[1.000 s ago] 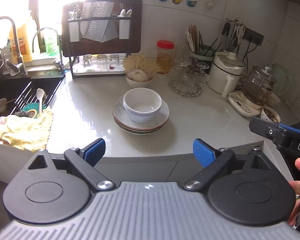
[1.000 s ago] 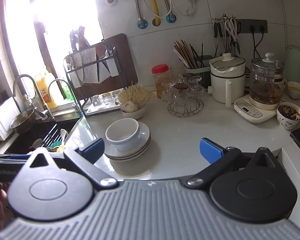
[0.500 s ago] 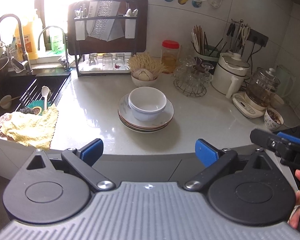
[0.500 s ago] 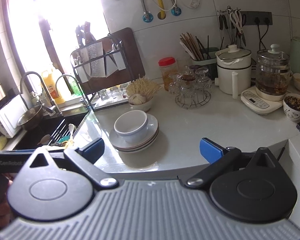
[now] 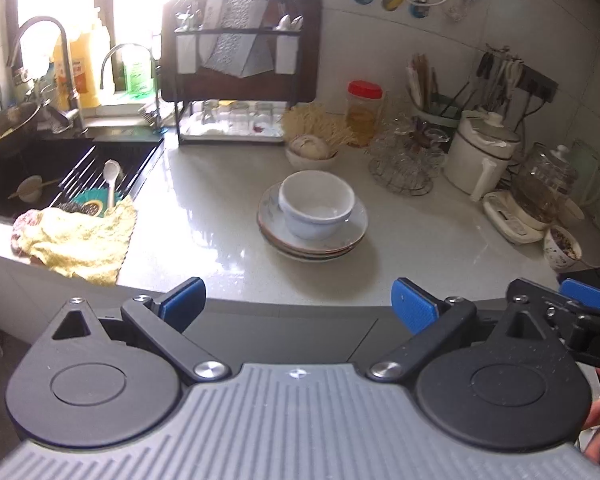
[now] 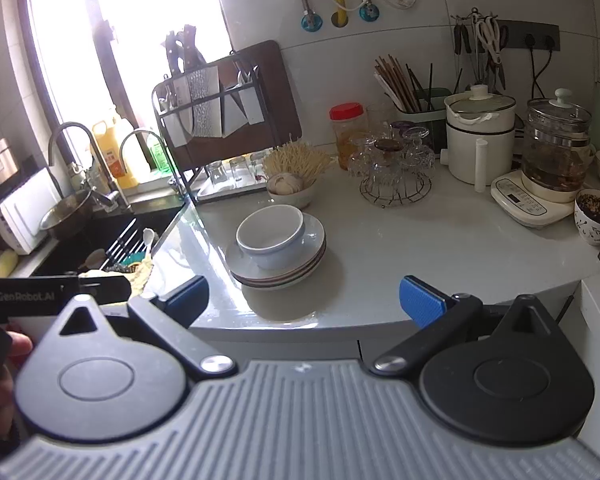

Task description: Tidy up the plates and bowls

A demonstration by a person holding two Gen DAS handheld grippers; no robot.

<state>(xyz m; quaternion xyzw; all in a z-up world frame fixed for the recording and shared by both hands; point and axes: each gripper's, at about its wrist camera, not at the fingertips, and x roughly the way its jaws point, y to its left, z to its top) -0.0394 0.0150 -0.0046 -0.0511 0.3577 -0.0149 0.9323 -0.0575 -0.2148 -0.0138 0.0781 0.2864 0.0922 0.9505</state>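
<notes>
A white bowl sits on a small stack of plates in the middle of the pale countertop. My left gripper hangs open in front of the counter's edge, well short of the stack, with nothing between its blue pads. My right gripper is also open and empty, near the front edge, the stack just beyond and slightly left. Each gripper's body shows at the edge of the other's view.
A sink with a wire rack and a yellow cloth lies left. At the back stand a dark dish rack, a bowl of noodles, a red-lidded jar, a glass stand, a white pot and a kettle.
Both grippers have pulled back and up from the counter, so the bowl and plates look smaller and farther. The stack itself has not moved. Both stay open.
</notes>
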